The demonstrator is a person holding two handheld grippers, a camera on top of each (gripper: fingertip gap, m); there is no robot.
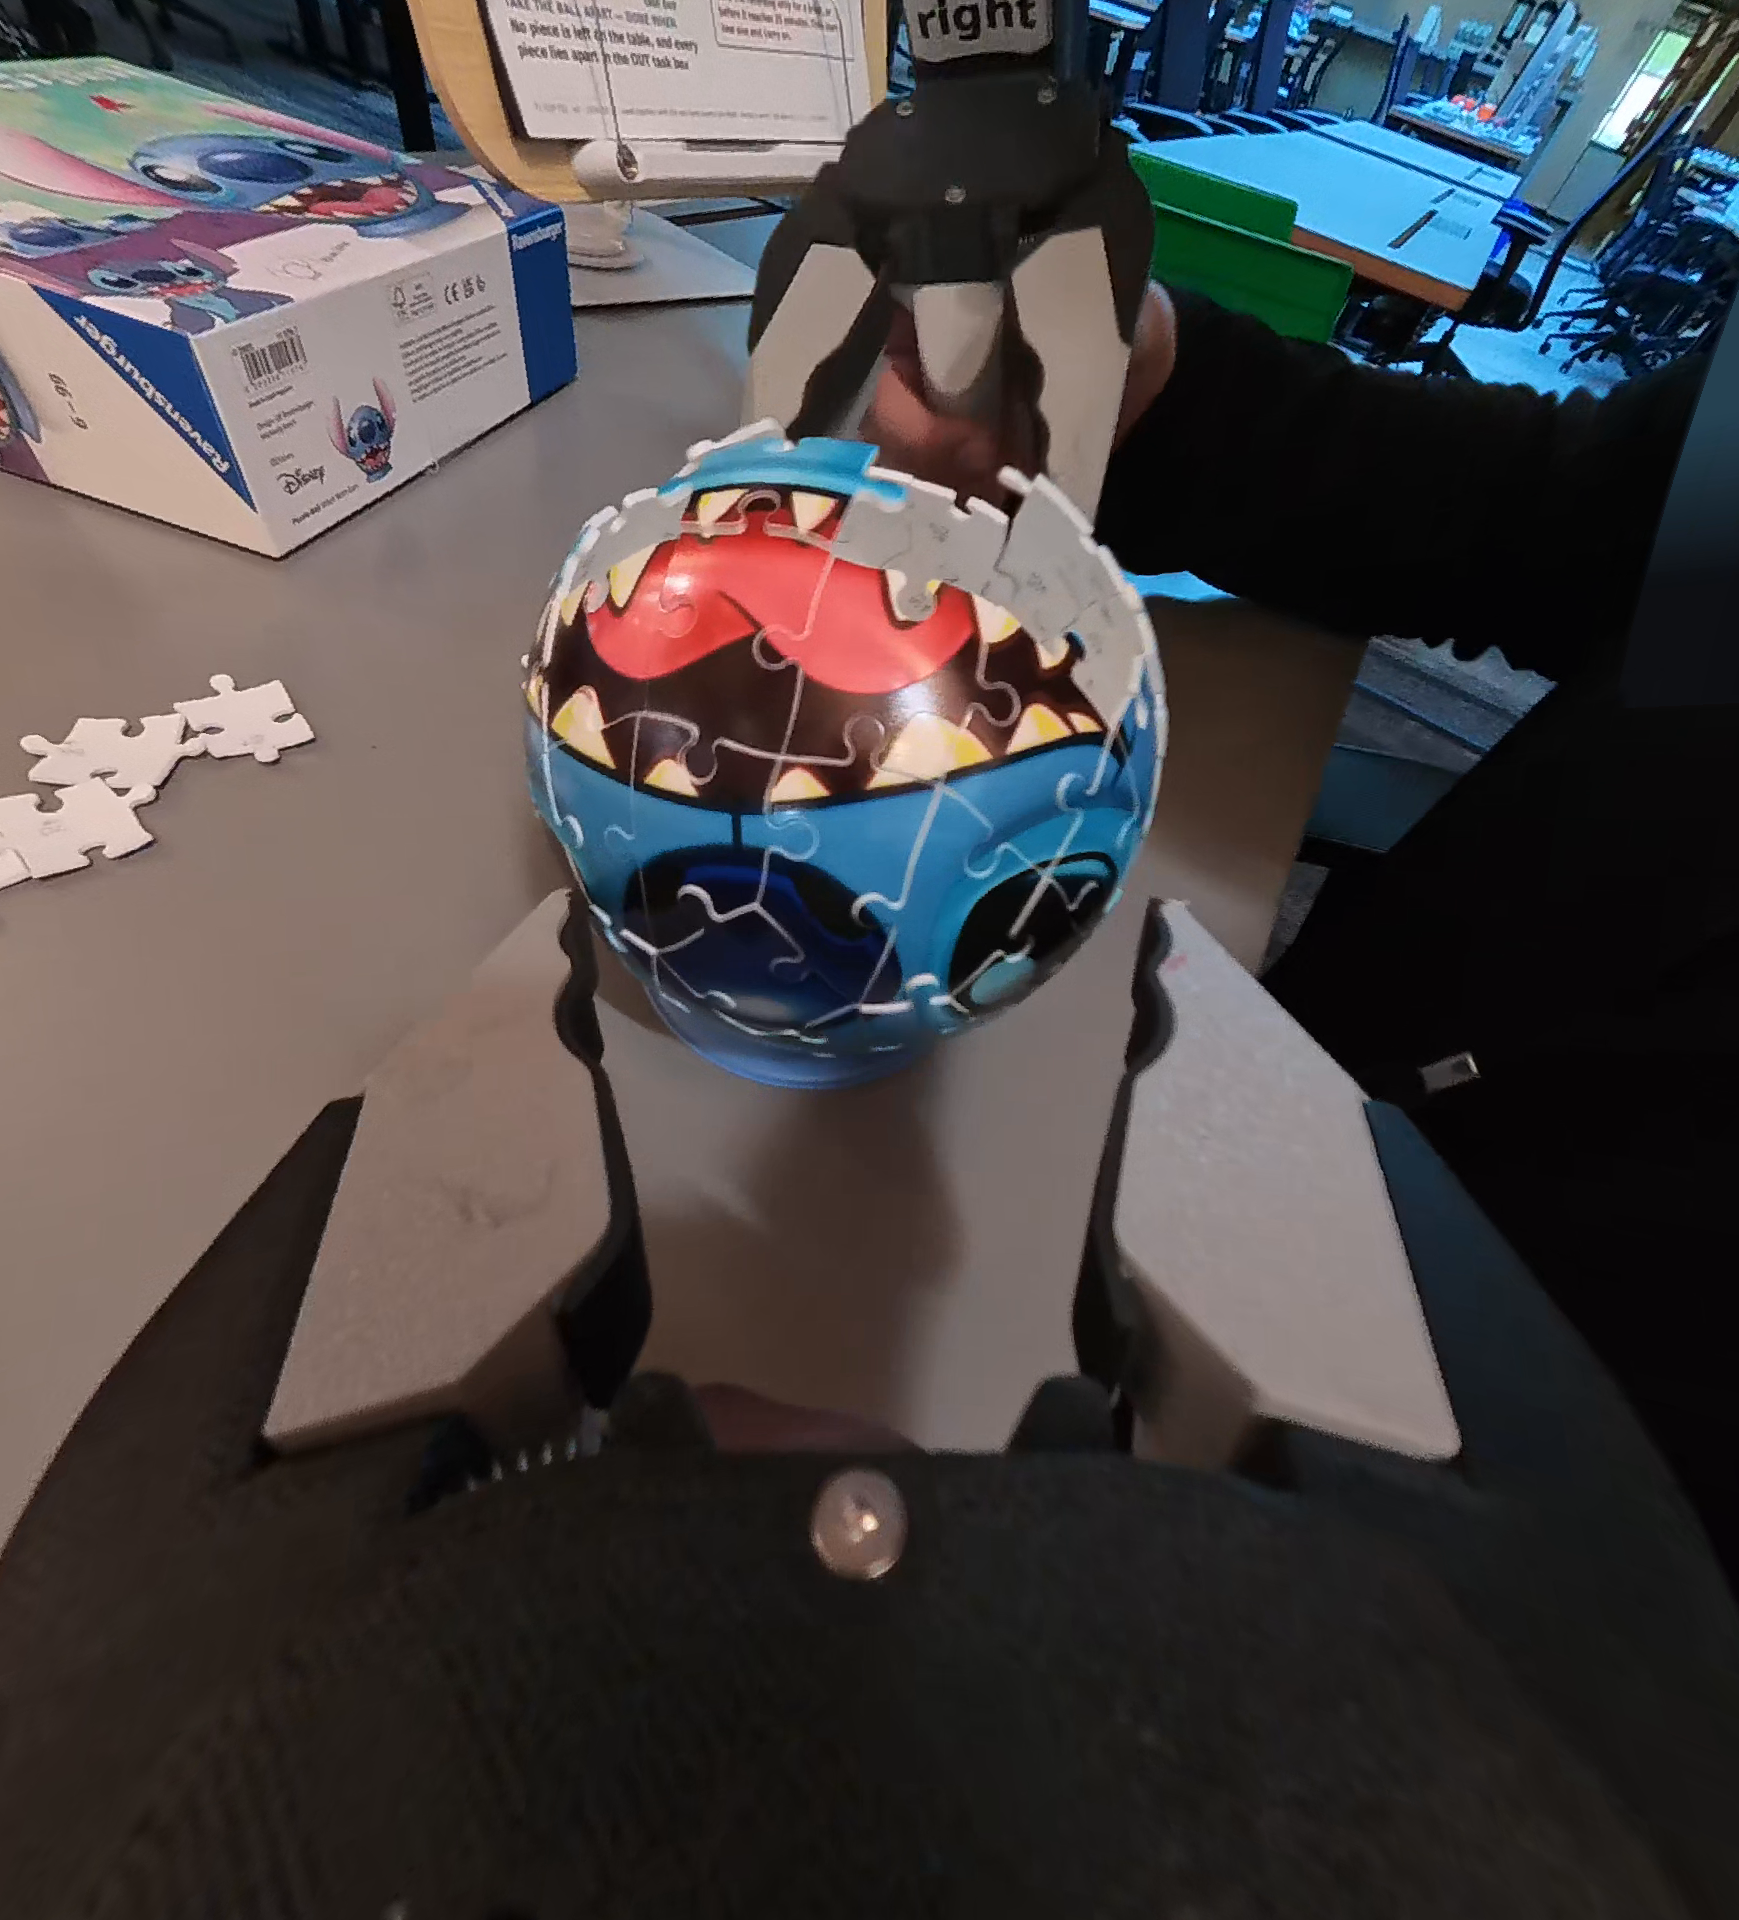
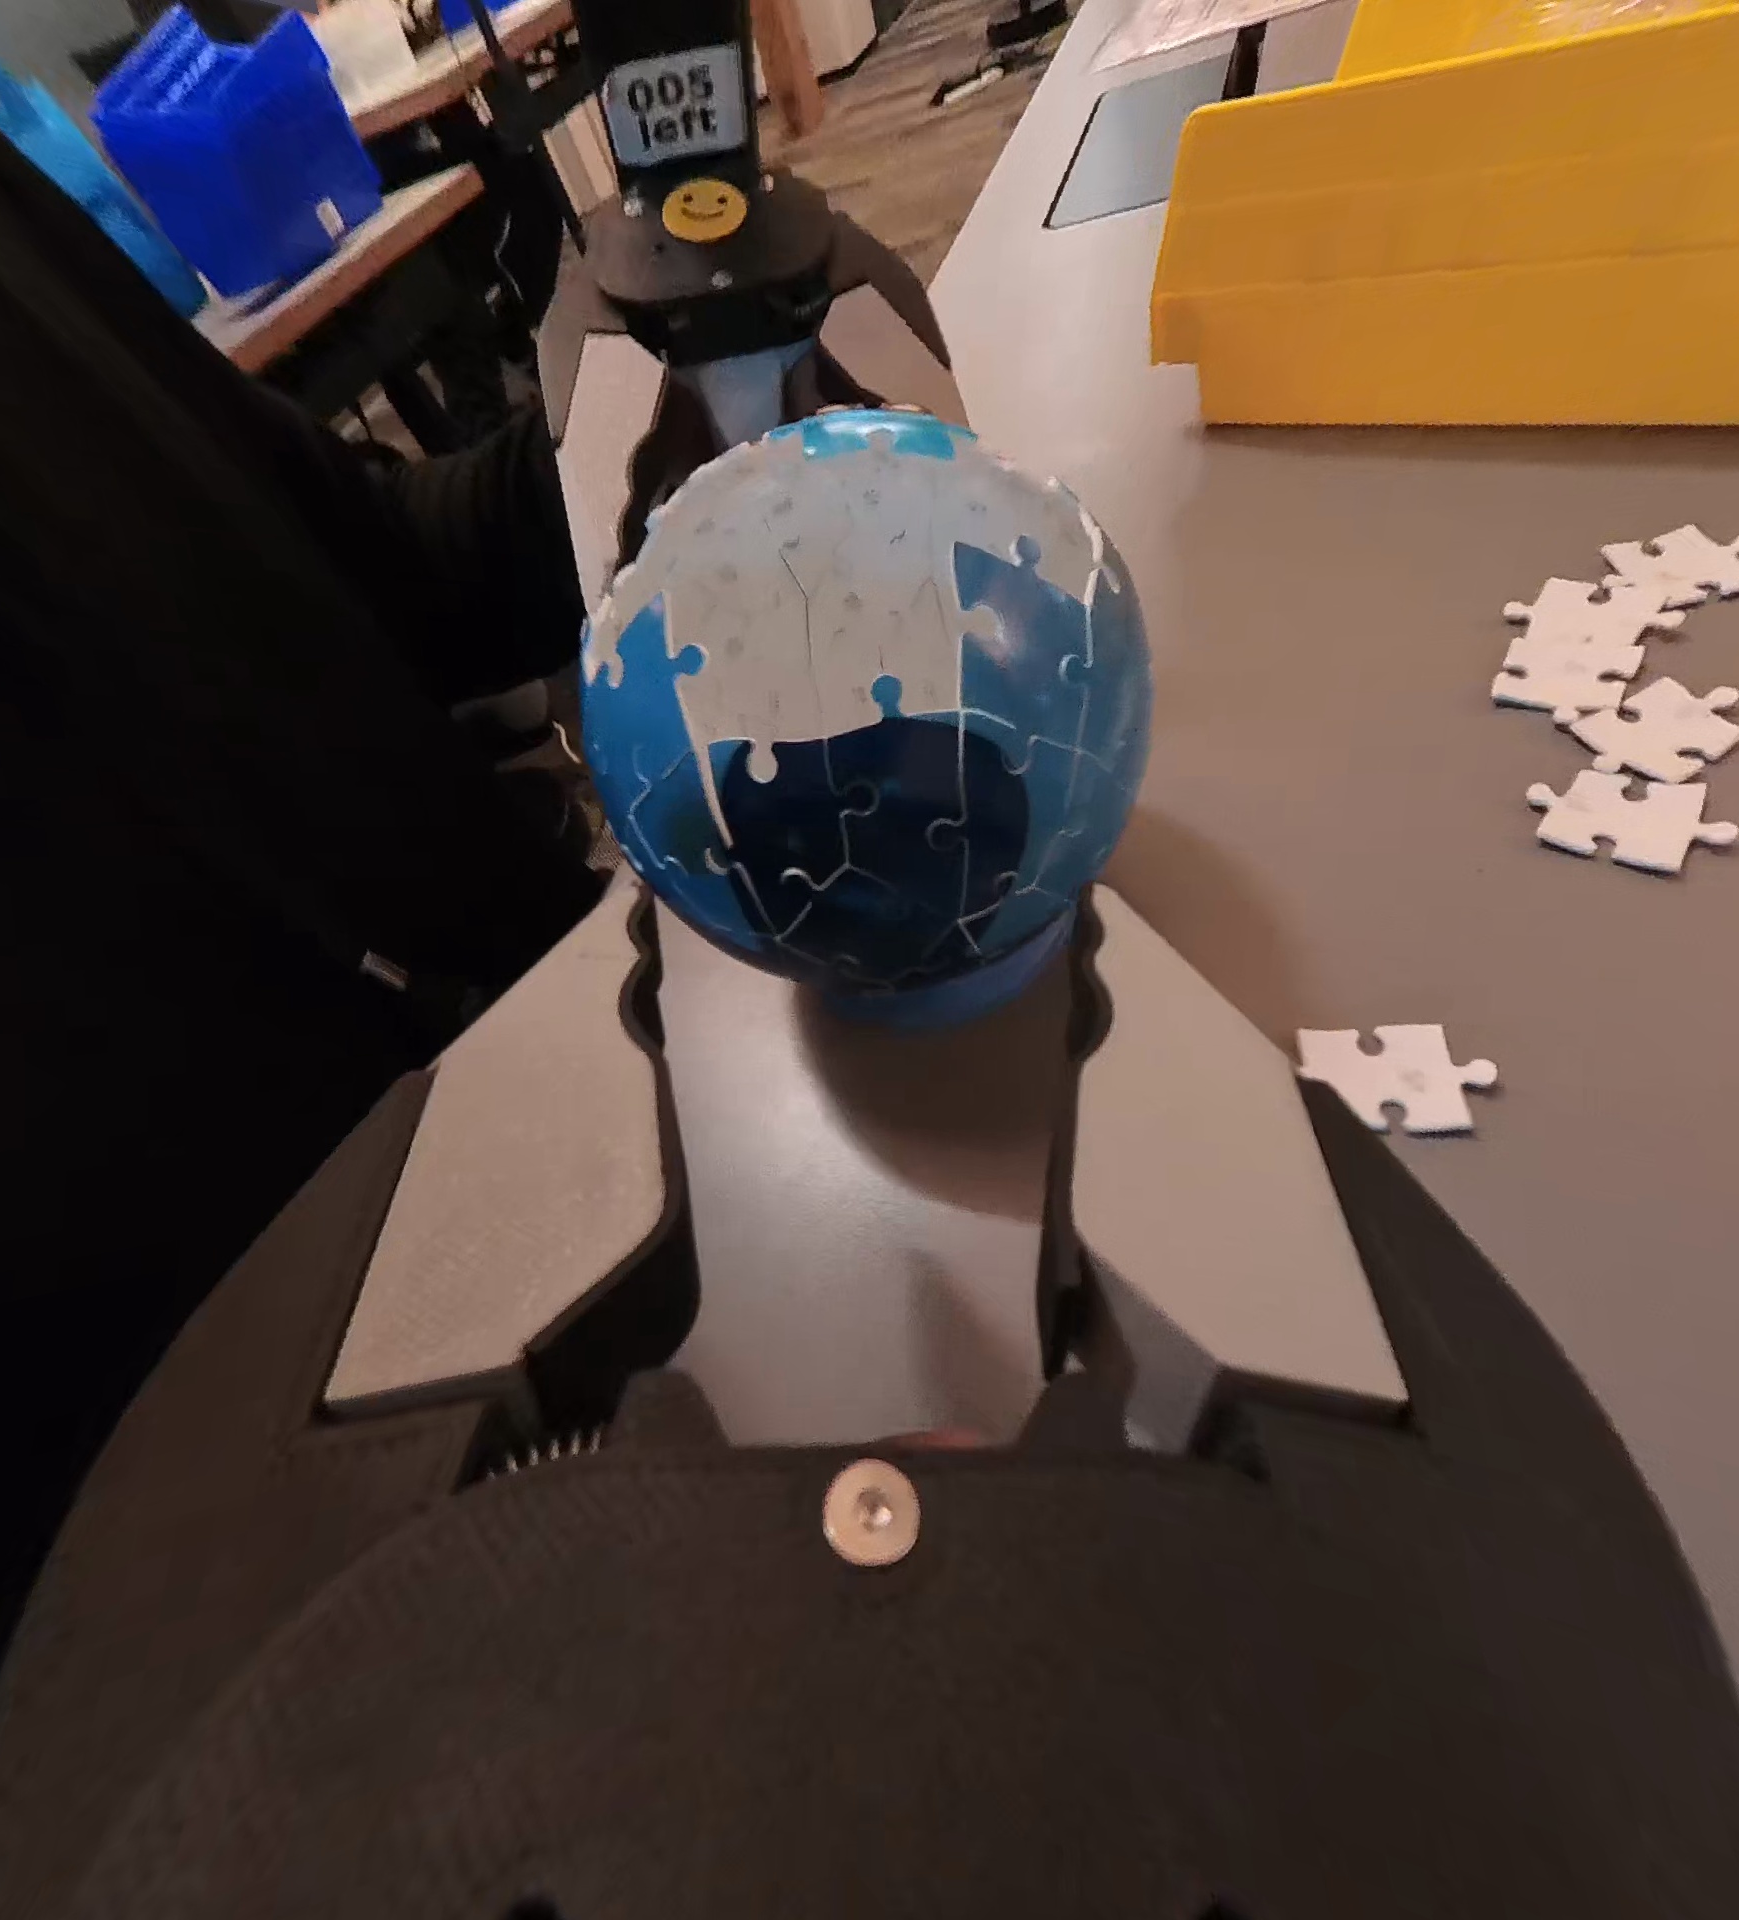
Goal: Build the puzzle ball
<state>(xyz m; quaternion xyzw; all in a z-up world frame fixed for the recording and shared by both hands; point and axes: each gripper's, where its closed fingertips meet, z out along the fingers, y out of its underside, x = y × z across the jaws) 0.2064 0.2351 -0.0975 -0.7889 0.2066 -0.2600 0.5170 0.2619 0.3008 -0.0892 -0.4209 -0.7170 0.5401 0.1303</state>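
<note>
The puzzle ball (image 1: 844,769) stands on a blue base on the grey table. It is partly built, with a printed toothy mouth and eyes, and a gap at the top shows white backs of pieces. From the right wrist view its blue side (image 2: 865,727) has a patch of white pieces, and the base (image 2: 932,992) shows beneath. My left gripper (image 1: 865,935) is open, with its fingertips on either side of the ball's lower part. My right gripper (image 2: 865,925) is open on the opposite side, flanking the ball the same way. It also shows behind the ball in the left wrist view (image 1: 938,416).
Several loose white pieces (image 1: 117,769) lie on the table, also seen in the right wrist view (image 2: 1634,686), with a single piece (image 2: 1395,1075) nearer. The puzzle box (image 1: 221,312), a paper stand (image 1: 657,94) and a yellow bin (image 2: 1499,229) stand around. A dark sleeve (image 1: 1364,499) is beside the ball. One gripper's finger ends stand about 11 cm off the other's.
</note>
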